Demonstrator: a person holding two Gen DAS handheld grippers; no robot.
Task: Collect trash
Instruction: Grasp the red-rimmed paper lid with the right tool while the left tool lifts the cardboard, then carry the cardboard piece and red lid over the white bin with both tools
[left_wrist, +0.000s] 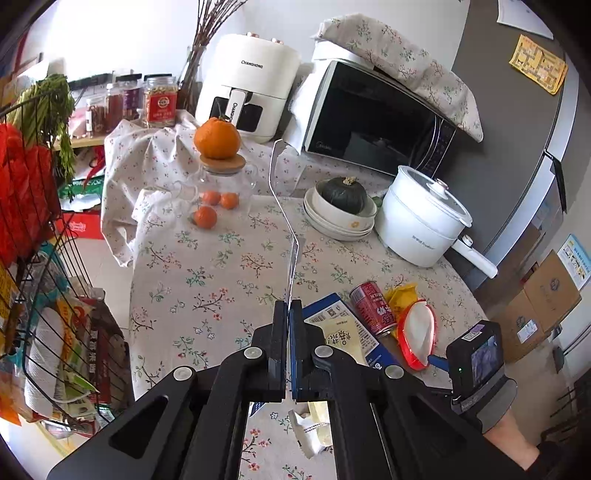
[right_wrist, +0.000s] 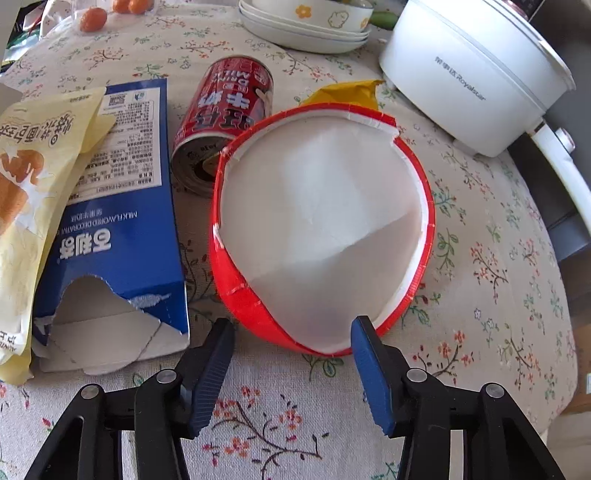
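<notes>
Right tool (right_wrist: 291, 373) gapes before torn, flattened red paper bowl (right_wrist: 321, 229).

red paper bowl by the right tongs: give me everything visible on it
The red paper bowl is crushed and lies on its side on the floral tablecloth, mouth toward the right wrist camera. Red outside, plain white inside, apparently empty; the rim is torn and dented. It looks like thin paperboard. Its far edge overlaps the red can and a yellow wrapper. The right tongs, open, flank its near edge.
</notes>
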